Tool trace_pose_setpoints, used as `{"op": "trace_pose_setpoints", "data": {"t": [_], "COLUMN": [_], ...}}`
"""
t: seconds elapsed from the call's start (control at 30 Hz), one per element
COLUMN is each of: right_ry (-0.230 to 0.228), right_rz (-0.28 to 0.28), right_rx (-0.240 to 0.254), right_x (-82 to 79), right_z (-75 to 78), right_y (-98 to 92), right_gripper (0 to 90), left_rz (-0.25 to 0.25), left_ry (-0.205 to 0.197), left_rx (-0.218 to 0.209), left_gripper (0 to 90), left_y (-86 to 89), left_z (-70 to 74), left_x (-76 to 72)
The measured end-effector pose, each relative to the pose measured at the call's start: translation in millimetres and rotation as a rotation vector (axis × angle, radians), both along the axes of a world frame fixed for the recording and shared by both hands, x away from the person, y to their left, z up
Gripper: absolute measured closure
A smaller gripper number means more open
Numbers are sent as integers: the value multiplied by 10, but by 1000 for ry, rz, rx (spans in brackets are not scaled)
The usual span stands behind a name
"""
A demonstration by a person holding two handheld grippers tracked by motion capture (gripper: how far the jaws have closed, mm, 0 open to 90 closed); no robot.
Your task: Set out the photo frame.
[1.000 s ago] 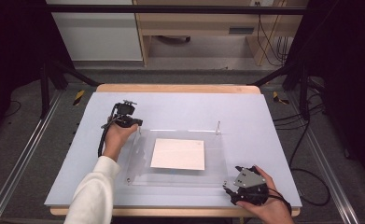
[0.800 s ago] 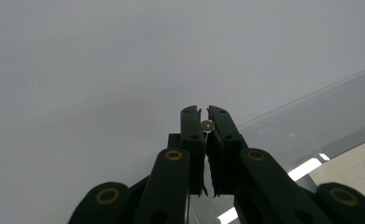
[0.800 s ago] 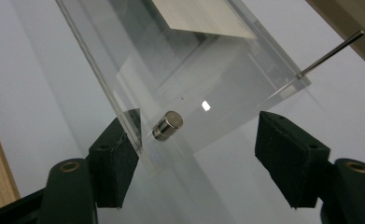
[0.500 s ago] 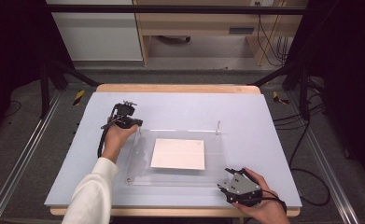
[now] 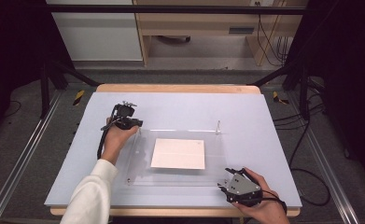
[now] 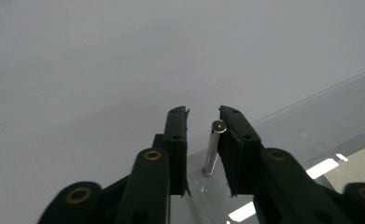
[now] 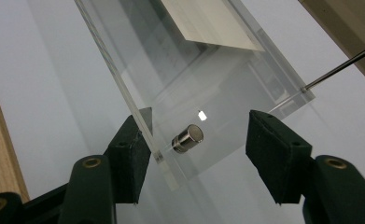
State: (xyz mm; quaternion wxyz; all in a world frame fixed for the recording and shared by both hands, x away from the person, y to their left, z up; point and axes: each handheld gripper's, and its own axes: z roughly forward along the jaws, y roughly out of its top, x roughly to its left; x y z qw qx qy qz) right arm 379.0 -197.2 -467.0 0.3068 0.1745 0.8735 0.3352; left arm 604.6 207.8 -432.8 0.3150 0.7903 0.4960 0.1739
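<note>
Left gripper (image 6: 203, 114) jaws just opening, slightly apart; upright pin (image 6: 213, 147) between, against one pad. Right gripper (image 7: 196, 135) jaws apart, short stud (image 7: 187, 138) between, untouched. Advice: centre jaws on stud, close squarely.

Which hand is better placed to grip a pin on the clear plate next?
Probably the left: the left gripper already has its jaws around the upright pin, just opened slightly. The right gripper stands wider around the short stud.
</note>
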Motion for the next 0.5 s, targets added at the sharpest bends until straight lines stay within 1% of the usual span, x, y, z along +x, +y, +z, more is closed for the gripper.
{"op": "trace_pose_setpoints", "data": {"t": [0.03, 0.07, 0.1, 0.17, 0.2, 0.27, 0.33, 0.4, 0.43, 0.47, 0.5], "right_ry": [-1, -1, -1, 1, -1, -2, 0, -3, -3, -3, -4], "right_rz": [-1, -2, -3, -5, -4, -7, -12, -16, -15, -16, -15], "right_rx": [0, 0, 2, 9, 9, 9, 11, 11, 13, 16, 16], "right_x": [0, 1, 2, 1, 2, 1, -5, -9, -9, -8, -6], "right_z": [0, 2, 5, 9, 11, 15, 17, 22, 24, 27, 29], "right_y": [0, -1, -3, -5, -6, -5, -3, -2, -2, -2, -4], "right_gripper": [411, 411, 412, 413, 414, 416, 418, 421, 422, 422, 422], "left_rz": [3, 11, 4, -10, -12, -29, -58, -81, -93, -104, -112], "left_ry": [-19, -47, -67, -103, -131, -158, -173, -194, -205, -215, -222], "left_rx": [5, 6, 14, 16, 4, -2, -9, 13, 8, -4, -5], "left_gripper": [669, 614, 569, 508, 494, 460, 429, 411, 400, 386, 376], "left_y": [16, 20, 30, 57, 72, 94, 113, 128, 136, 145, 151], "left_z": [11, 20, 36, 68, 85, 107, 121, 128, 129, 131, 133], "left_x": [-21, -48, -81, -153, -215, -306, -435, -546, -623, -680, -723]}}
